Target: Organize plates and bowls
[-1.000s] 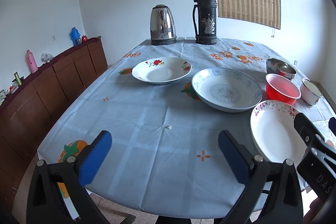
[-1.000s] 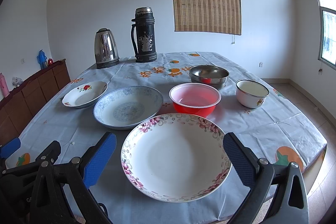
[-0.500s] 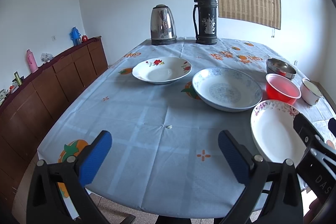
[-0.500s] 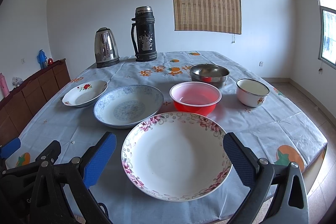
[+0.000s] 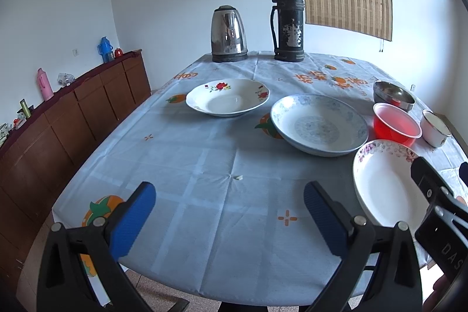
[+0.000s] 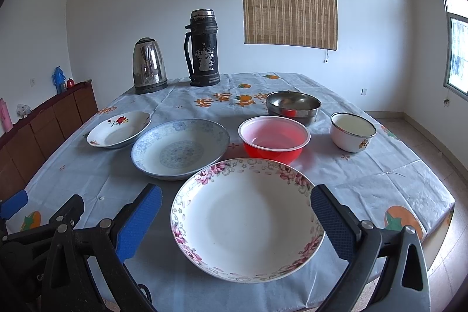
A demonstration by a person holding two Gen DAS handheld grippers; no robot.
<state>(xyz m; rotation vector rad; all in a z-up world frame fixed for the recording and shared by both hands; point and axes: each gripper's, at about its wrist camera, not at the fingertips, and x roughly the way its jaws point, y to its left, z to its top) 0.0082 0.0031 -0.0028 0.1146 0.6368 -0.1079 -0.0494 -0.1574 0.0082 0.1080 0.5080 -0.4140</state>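
The left tongs (image 5: 229,212) hang wide open over the near edge of the counter (image 5: 204,165), gripping nothing; only bare tablecloth lies between their blue pads. The right tongs (image 6: 235,220) are spread just as wide and also hold nothing, poised to either side of the pink-flowered plate (image 6: 247,220), which sits flat on the cloth at the near edge without either pad touching it.

Just behind that plate stands the red bowl (image 6: 274,141), its rim nearly meeting the plate's far edge. To its left lies the blue-patterned plate (image 6: 180,152), and further left, close beside it, the smaller red-flowered plate (image 6: 118,129). Behind the red bowl sits the steel bowl (image 6: 293,105), and off to the right, apart from the rest, the white enamel bowl (image 6: 352,132).

At the far end of the counter a steel kettle (image 6: 149,66) and a tall dark flask (image 6: 203,48) stand side by side. A brown sideboard (image 5: 58,122) runs along the left wall.
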